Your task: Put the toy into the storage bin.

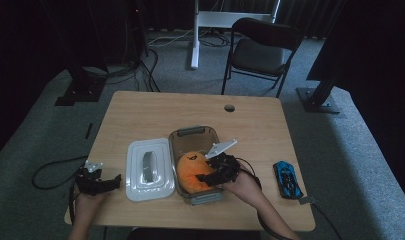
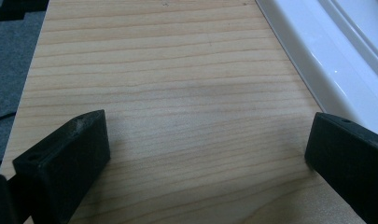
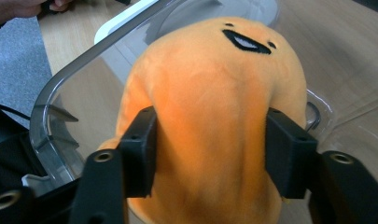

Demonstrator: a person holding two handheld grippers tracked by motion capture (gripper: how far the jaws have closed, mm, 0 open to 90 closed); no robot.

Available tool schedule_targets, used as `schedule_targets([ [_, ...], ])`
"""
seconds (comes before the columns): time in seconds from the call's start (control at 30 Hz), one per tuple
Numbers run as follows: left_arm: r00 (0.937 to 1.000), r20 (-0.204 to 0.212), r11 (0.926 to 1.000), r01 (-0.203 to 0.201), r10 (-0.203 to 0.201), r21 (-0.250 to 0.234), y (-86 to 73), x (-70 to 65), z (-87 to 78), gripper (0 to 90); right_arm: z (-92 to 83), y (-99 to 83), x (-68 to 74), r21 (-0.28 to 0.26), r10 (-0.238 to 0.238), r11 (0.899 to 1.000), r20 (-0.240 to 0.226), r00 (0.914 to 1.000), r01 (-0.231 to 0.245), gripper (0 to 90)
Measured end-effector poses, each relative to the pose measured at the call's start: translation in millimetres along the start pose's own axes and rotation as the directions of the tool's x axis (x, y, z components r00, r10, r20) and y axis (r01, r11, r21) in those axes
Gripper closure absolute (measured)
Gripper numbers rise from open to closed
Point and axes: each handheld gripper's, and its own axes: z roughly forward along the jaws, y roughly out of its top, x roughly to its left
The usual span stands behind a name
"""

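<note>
Wooden worktop [image 1: 155, 112] carries a clear container [image 1: 182, 137] near its front edge, with an orange plush toy [image 1: 190, 170] inside. Right gripper [image 3: 210, 154] has its jaws pressed on the toy's sides. Left gripper [image 2: 205, 154], jaws apart and empty, sits beside the white lid [image 1: 147, 170].

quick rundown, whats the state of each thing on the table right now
clear container: open, lid off
white lid: lying flat on the table beside the container, on its left
orange plush toy: inside the container, face up
right gripper: jaws on both sides of the plush, pads touching it
left gripper: open, nothing in it, over bare table
blue toy car: on the table, apart on the right
</note>
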Motion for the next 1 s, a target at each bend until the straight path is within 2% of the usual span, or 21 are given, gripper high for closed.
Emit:
schedule_targets([
  [0.17, 1.0, 0.0, 1.0, 0.0, 0.0, 0.0, 0.0, 0.0, 0.0, 0.3, 0.3, 1.1, -1.2, -0.005, 0.031, 1.0, -0.004, 0.9995, -0.031, 34.7],
  [0.3, 1.0, 0.0, 1.0, 0.0, 0.0, 0.0, 0.0, 0.0, 0.0, 0.3, 0.1, 1.1, -1.6, -0.014, 0.037, 0.999, -0.009, 0.9993, -0.037, 34.6],
  [0.33, 1.0, 0.0, 1.0, -0.001, 0.001, 0.002, 0.0, 0.1, -0.1, 0.3, -5.8, 2.9, -2.3, -0.048, 0.05, 0.997, -0.03, 0.9983, -0.052, 33.2],
  [0.43, 1.0, 0.0, 1.0, -0.002, 0.002, 0.002, 0.0, 0.1, -0.1, 0.3, -12.1, 4.7, -3.4, -0.068, 0.051, 0.996, -0.021, 0.9985, -0.052, 30.5],
  [0.67, 1.0, 0.0, 1.0, -0.002, 0.002, 0.002, 0.0, 0.1, -0.1, 0.3, -21.7, 2.7, -7.4, -0.091, 0.068, 0.993, -0.022, 0.9974, -0.07, 28.3],
  [1.0, 1.0, 0.0, 1.0, -0.002, 0.002, 0.002, 0.0, 0.1, -0.1, 0.3, -34.3, -2.4, -13.5, -0.127, 0.105, 0.986, -0.022, 0.9942, -0.107, 18.2],
])
